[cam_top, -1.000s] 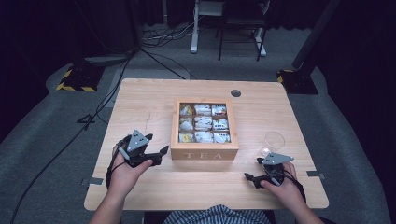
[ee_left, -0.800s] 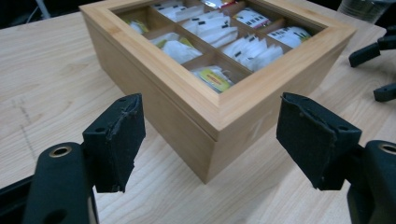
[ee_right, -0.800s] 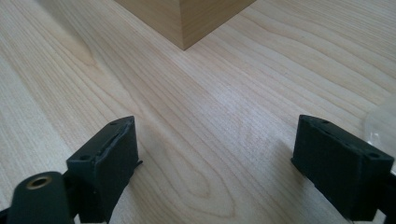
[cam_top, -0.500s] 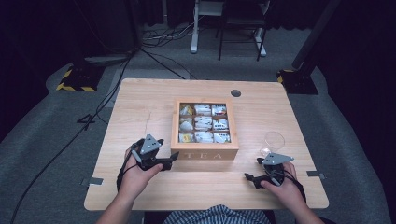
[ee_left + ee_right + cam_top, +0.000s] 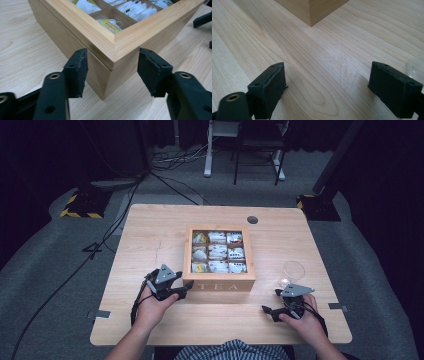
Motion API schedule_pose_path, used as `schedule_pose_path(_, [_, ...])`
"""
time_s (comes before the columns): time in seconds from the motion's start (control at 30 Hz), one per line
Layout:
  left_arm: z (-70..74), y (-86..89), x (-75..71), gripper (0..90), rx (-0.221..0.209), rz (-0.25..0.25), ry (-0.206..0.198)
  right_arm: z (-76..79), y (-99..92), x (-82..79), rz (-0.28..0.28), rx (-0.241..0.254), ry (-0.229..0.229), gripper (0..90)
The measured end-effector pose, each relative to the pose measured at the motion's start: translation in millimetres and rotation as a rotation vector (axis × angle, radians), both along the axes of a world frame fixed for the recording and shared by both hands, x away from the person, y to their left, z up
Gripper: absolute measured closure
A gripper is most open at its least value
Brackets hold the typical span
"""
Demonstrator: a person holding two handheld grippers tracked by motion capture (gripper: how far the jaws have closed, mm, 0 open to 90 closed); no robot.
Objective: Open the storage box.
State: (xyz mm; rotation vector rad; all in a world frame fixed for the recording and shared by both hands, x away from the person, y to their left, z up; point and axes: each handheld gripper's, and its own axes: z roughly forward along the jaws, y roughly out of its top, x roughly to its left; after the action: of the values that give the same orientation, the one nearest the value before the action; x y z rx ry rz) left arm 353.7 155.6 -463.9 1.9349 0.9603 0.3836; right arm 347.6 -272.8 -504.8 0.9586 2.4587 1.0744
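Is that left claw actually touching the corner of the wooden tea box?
Cannot tell. In the left gripper view the left gripper straddles the tea box corner, its jaws just closing in; both pads sit against the walls, but neither contact nor a gap shows plainly.

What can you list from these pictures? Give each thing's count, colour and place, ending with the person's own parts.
table: one, light wood, centre of the room
tea box: one, light wood, mid-table, compartments hold tea bags
tea bags: many, mostly white, some yellow, inside the box
glass: one, clear, right of the box
floor cables: several, black, left of the table
left gripper: one, black, fingers straddling the box's near left corner, having just closed further
right gripper: one, black, open over bare table
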Motion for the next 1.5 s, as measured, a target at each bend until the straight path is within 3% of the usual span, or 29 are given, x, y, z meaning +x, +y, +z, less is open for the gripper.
schedule_pose_path(0.13, [0.3, -0.1, -0.3, 45.0, 0.01, 0.001, 0.012, 0.0, 0.0, 0.0, 0.0, 0.0, 0.0, 14.3])
schedule_pose_path(0.67, [5.0, 1.0, -4.1, 57.9, 0.108, -0.013, -0.022, 0.0, 0.0, 0.1, 0.0, 0.0, 0.0, 14.3])
schedule_pose_path(0.77, [7.6, 2.4, -4.4, 63.9, 0.101, -0.013, -0.025, 0.0, 0.0, 0.1, 0.0, 0.001, 0.001, 14.3])
schedule_pose_path(0.93, [8.7, 1.6, -4.9, 64.5, 0.09, -0.007, -0.031, 0.0, -0.1, 0.1, 0.0, 0.0, 0.001, 14.3])
schedule_pose_path(1.03, [10.3, 1.1, -5.1, 62.9, 0.068, 0.002, -0.062, 0.0, 0.0, 0.1, 0.0, 0.001, 0.001, 14.3])
schedule_pose_path(1.2, [14.9, -2.8, -4.6, 51.4, 0.08, 0.034, -0.148, 0.0, 0.0, 0.1, -0.001, 0.001, 0.0, 14.3])
schedule_pose_path(1.5, [26.3, -5.1, 3.3, 43.3, 0.049, 0.068, -0.178, 0.0, 0.1, 0.5, -0.004, 0.003, 0.003, 14.3])
